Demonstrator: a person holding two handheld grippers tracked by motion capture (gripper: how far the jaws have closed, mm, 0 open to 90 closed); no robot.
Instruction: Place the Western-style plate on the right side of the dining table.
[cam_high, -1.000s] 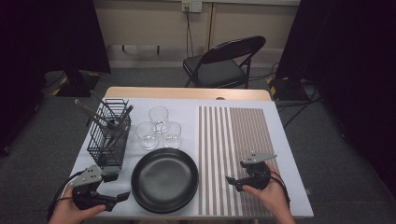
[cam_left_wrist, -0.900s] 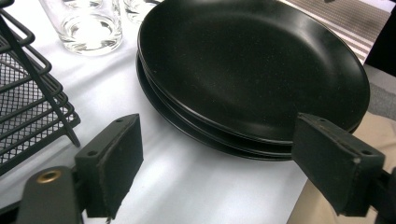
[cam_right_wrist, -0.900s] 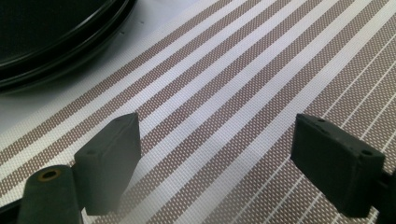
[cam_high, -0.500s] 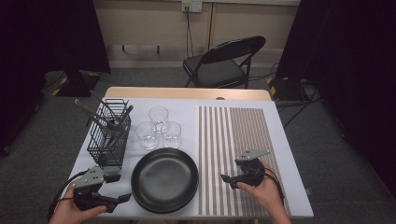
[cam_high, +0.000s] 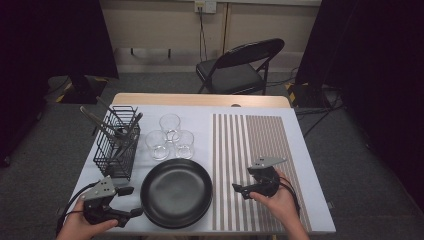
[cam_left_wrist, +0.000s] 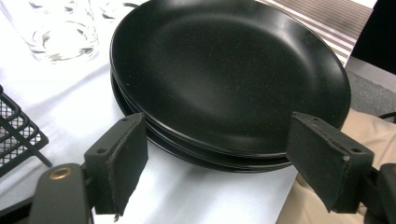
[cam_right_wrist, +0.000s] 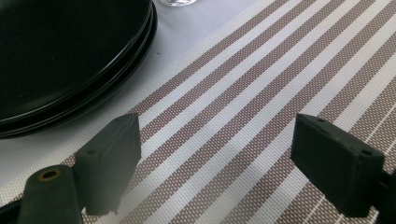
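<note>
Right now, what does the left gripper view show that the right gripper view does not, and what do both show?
Left gripper view: a corner of the black wire basket and the whole top plate's inside. Right gripper view: the striped placemat up close under open jaws. Both show the stacked black plates, a clear glass and the white table.

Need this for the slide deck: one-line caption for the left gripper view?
Open left gripper faces the near rim of stacked black plates on the white table, not touching them.
</note>
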